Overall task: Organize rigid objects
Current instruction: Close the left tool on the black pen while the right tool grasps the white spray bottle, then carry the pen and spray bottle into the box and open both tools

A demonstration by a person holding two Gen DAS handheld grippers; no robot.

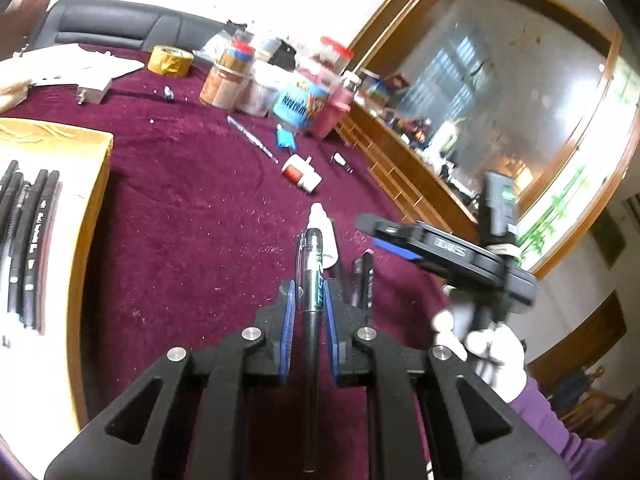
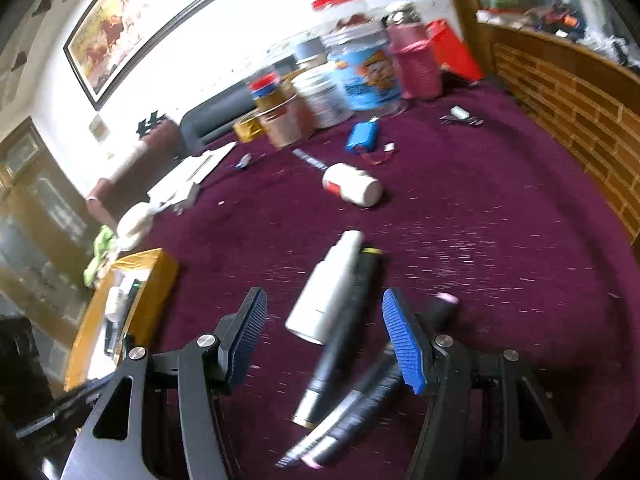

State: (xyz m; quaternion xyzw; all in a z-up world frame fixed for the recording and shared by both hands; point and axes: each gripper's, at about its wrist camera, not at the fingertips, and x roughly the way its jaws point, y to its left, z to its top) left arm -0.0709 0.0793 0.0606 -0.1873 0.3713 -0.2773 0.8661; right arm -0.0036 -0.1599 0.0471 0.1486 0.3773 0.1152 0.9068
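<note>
My left gripper [image 1: 309,290] is shut on a black pen with green lettering [image 1: 311,280], held lengthwise above the maroon cloth. A small white dropper bottle [image 1: 325,236] and a black marker [image 1: 363,284] lie just ahead of it. My right gripper [image 2: 325,322] is open over the same white bottle [image 2: 328,292], a black marker [image 2: 344,332] and another dark pen [image 2: 352,412]. It also shows in the left wrist view [image 1: 400,240], held by a gloved hand. A yellow-rimmed box [image 1: 52,216] at the left holds several black pens.
A white pill bottle [image 1: 301,173] [image 2: 352,184] lies on its side mid-table. Jars, a blue tub [image 2: 364,68], a pink bottle and a tape roll [image 1: 170,60] crowd the far edge. A blue battery pack [image 2: 362,134] lies near them. A wooden cabinet [image 2: 568,92] borders the right.
</note>
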